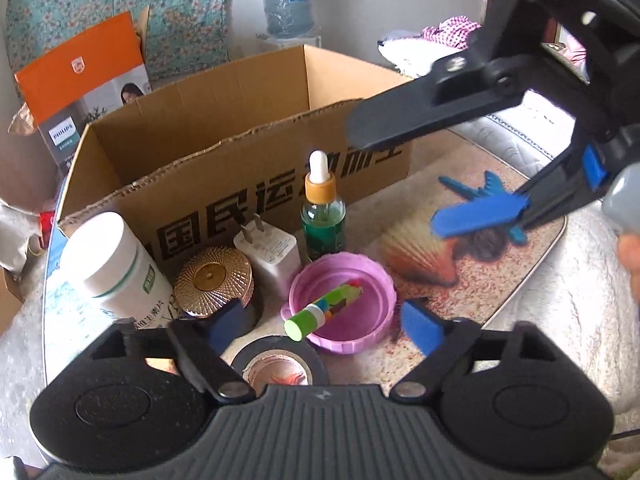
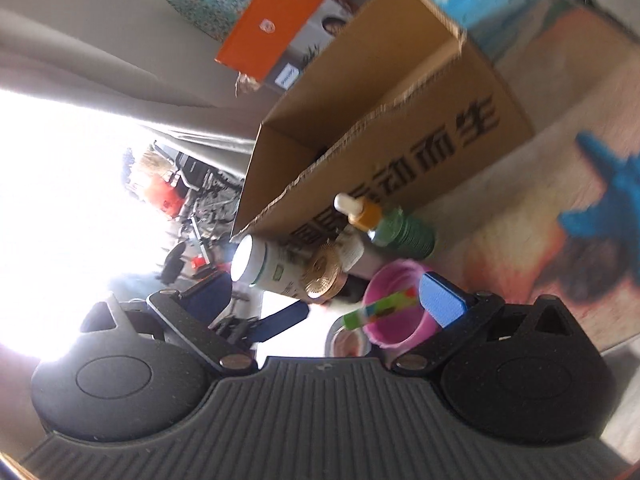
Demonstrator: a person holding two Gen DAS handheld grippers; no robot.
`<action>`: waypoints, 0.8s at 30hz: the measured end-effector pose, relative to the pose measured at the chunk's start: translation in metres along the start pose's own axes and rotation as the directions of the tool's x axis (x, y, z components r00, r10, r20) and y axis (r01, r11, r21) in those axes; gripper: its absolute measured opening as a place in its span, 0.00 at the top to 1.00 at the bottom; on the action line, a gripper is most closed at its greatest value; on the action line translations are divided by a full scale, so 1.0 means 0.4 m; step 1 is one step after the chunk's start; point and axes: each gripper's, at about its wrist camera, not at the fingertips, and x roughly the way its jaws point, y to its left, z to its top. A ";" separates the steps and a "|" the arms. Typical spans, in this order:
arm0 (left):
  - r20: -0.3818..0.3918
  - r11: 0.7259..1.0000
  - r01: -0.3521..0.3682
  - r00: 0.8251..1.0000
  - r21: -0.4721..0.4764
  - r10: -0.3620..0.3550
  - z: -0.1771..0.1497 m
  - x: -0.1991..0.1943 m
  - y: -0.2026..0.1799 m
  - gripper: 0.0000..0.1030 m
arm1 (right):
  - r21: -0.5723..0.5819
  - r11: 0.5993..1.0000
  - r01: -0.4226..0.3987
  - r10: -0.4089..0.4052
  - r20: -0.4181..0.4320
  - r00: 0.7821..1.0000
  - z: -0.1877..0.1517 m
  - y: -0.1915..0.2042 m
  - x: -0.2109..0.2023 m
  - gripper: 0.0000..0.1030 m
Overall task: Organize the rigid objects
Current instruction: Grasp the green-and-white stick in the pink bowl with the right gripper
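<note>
Blue toy plane: a small blue plastic aeroplane (image 1: 486, 196) with swept wings lies flat on the seashell-print table mat (image 1: 472, 280), toward the mat's right edge, right of the cardboard box; in the right wrist view it is a blurred blue shape (image 2: 608, 196).
Right gripper: the black tongs with blue pads (image 1: 412, 184) hang over the plane, spread wide, one finger above the box's front wall, the other just over the plane; nothing is pinched.
Left gripper: the black tongs with blue pads (image 1: 324, 324) are spread, nothing between them, above the pink lid and the tape roll.
Cardboard box: the open brown corrugated box (image 1: 224, 128) with black printed characters stands along the mat's far edge; its visible inside shows only bare walls.
Pink lid: a round pink plastic lid (image 1: 344, 304), turned hollow side up, holds a glue stick with a green cap and colourful label (image 1: 320, 310), leaning on its rim.
In front of the box: a green glass dropper bottle (image 1: 323, 208), a white plug adapter (image 1: 268, 250), a gold ribbed jar lid (image 1: 214, 280), and a white supplement bottle (image 1: 116, 268).
Near edge: a black tape roll (image 1: 278, 366).
</note>
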 end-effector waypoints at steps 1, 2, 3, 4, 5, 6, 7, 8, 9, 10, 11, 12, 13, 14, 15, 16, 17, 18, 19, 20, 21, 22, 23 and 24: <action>-0.005 1.000 0.006 1.000 -0.004 -0.006 0.001 0.004 0.003 0.31 | 0.021 1.000 -0.005 0.005 -0.021 1.000 -0.004 -0.003 0.019 0.04; -0.011 1.000 0.011 1.000 -0.008 -0.011 0.002 0.009 0.004 0.33 | 0.035 0.999 -0.007 0.009 -0.039 0.999 -0.003 -0.002 0.034 0.06; -0.019 1.000 0.016 1.000 -0.012 -0.016 0.003 0.013 0.007 0.38 | 0.041 0.999 -0.012 0.014 -0.057 0.998 -0.004 -0.001 0.050 0.08; -0.026 1.000 0.022 0.999 -0.018 -0.022 0.005 0.017 0.009 0.40 | 0.049 0.999 -0.014 0.017 -0.077 0.997 -0.005 -0.001 0.066 0.11; -0.032 0.999 0.029 0.999 -0.026 -0.029 0.006 0.020 0.011 0.42 | 0.064 0.998 -0.012 0.018 -0.096 0.995 -0.005 -0.004 0.081 0.12; -0.036 0.999 0.036 0.999 -0.036 -0.037 0.006 0.022 0.014 0.47 | 0.081 0.997 -0.011 0.021 -0.115 0.993 -0.005 -0.006 0.095 0.16; -0.042 0.998 0.043 0.998 -0.045 -0.045 0.005 0.023 0.016 0.53 | 0.098 0.995 -0.007 0.020 -0.134 0.991 -0.004 -0.011 0.109 0.24; -0.048 0.997 0.049 0.998 -0.052 -0.051 0.005 0.024 0.018 0.56 | 0.112 0.994 0.006 0.011 -0.149 0.989 -0.005 -0.017 0.117 0.26; -0.054 0.997 0.057 0.997 -0.059 -0.060 0.005 0.025 0.019 0.62 | 0.123 0.992 0.020 -0.001 -0.158 0.987 -0.005 -0.022 0.125 0.29; -0.057 0.995 0.070 0.996 -0.069 -0.074 0.003 0.022 0.022 0.67 | 0.134 0.991 0.030 -0.007 -0.166 0.986 -0.006 -0.028 0.132 0.33; -0.062 0.993 0.085 0.994 -0.078 -0.090 0.004 0.021 0.024 0.69 | 0.143 0.989 0.035 -0.010 -0.173 0.985 -0.008 -0.033 0.136 0.37; -0.064 0.991 0.100 0.992 -0.085 -0.106 0.002 0.019 0.025 0.71 | 0.151 0.988 0.042 -0.014 -0.181 0.983 -0.008 -0.039 0.141 0.42; -0.063 0.989 0.115 0.991 -0.089 -0.120 0.000 0.016 0.023 0.74 | 0.156 0.987 0.049 -0.019 -0.187 0.982 -0.009 -0.045 0.144 0.46; -0.064 0.988 0.125 0.989 -0.088 -0.131 -0.002 0.014 0.020 0.75 | 0.157 0.986 0.059 -0.028 -0.191 0.981 -0.009 -0.048 0.148 0.49; -0.066 0.988 0.131 0.988 -0.085 -0.137 -0.002 0.013 0.017 0.76 | 0.155 0.986 0.068 -0.037 -0.193 0.981 -0.010 -0.050 0.151 0.51; -0.068 0.988 0.134 0.988 -0.081 -0.139 -0.001 0.013 0.013 0.77 | 0.155 0.985 0.077 -0.046 -0.194 0.980 -0.008 -0.054 0.155 0.53; -0.068 0.989 0.131 0.988 -0.075 -0.136 -0.002 0.014 0.009 0.77 | 0.156 0.984 0.085 -0.053 -0.196 0.979 -0.008 -0.056 0.158 0.54; -0.069 0.989 0.127 0.989 -0.070 -0.132 -0.001 0.016 0.006 0.77 | 0.154 0.984 0.092 -0.061 -0.196 0.979 -0.006 -0.060 0.158 0.55; -0.070 0.990 0.125 0.989 -0.068 -0.130 0.002 0.020 0.006 0.78 | 0.150 0.983 0.103 -0.072 -0.197 0.978 -0.004 -0.063 0.157 0.57; -0.074 0.990 0.124 0.989 -0.070 -0.129 0.004 0.024 0.006 0.78 | 0.146 0.982 0.115 -0.085 -0.201 0.976 -0.002 -0.064 0.161 0.58; -0.079 0.990 0.122 0.989 -0.072 -0.128 0.007 0.029 0.006 0.78 | 0.144 0.982 0.124 -0.092 -0.206 0.974 0.000 -0.066 0.163 0.59; -0.084 0.990 0.121 0.988 -0.073 -0.127 0.009 0.033 0.009 0.78 | 0.141 0.981 0.131 -0.100 -0.212 0.972 0.003 -0.069 0.163 0.61; -0.091 0.990 0.119 0.988 -0.074 -0.126 0.011 0.037 0.010 0.78 | 0.136 0.981 0.142 -0.110 -0.218 0.970 0.004 -0.069 0.167 0.61; -0.098 0.990 0.118 0.987 -0.075 -0.125 0.013 0.042 0.009 0.78 | 0.129 0.980 0.151 -0.120 -0.224 0.967 0.005 -0.069 0.170 0.62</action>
